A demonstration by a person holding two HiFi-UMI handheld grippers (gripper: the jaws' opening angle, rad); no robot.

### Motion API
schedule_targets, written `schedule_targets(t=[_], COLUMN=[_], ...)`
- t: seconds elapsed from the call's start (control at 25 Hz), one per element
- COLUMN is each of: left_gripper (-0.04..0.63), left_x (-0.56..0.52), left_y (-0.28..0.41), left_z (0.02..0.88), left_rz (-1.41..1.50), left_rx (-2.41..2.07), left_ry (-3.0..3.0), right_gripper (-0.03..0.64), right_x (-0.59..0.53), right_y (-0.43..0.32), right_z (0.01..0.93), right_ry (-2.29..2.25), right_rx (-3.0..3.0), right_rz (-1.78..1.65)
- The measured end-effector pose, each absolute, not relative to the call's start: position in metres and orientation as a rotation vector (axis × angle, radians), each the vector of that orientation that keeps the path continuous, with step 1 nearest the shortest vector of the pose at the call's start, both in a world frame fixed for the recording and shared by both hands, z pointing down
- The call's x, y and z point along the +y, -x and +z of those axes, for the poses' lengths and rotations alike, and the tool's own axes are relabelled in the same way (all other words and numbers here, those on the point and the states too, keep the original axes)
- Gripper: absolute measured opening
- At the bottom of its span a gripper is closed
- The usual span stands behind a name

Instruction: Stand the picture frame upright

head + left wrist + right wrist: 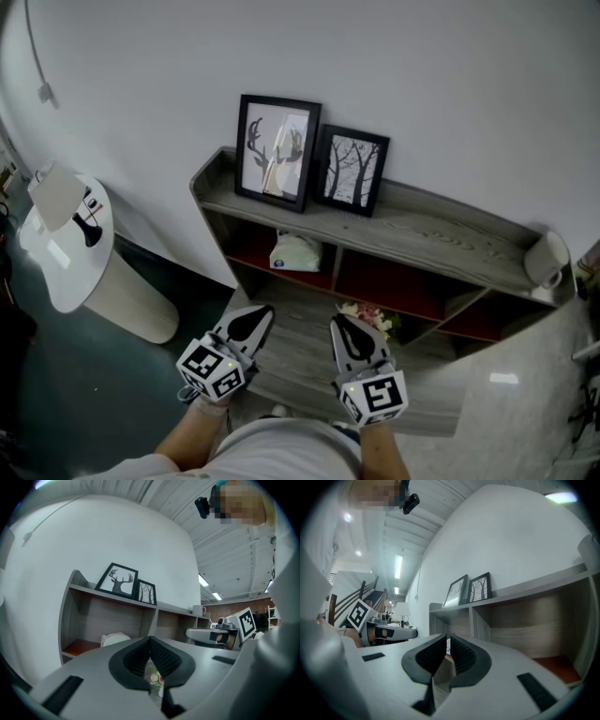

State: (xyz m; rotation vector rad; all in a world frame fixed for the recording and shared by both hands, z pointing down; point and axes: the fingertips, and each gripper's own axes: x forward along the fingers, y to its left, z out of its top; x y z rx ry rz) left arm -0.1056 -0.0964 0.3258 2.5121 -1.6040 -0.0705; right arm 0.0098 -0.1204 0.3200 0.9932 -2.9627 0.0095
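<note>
Currently the deer picture frame [276, 152] and tree picture frame [352, 171] stand against the wall atop the shelf unit [441, 239]; left tongs [246, 323] closed, right tongs [352, 337] nearly closed, both empty; any correction probably needs a level, gentle approach

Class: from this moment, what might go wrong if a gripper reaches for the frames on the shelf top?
The deer frame and the tree frame stand close side by side, so nudging one may tip the other. The mug sits at the right end of the shelf, where a wide sweep might knock it off.
</note>
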Motion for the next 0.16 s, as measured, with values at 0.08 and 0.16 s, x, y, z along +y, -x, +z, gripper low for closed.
schedule_targets(t=[0.08,0.16], left_gripper=[0.015,0.015], left_x=[-0.0964,-0.0964], left_y=[0.1069,0.1083], left_z=[0.328,0.3302], left_rz=[-0.078,-0.089], left_rx=[-1.605,-1.604], left_ry=[-2.504,-2.494], right_gripper=[0.035,0.035], right_x=[-0.1209,-0.1213], right_y=[-0.0108,-0.0118], right_z=[0.3192,0.3183], right_ry=[-0.998,-1.003], right_rx=[-2.971,-2.977], right_rz=[0.021,0.038])
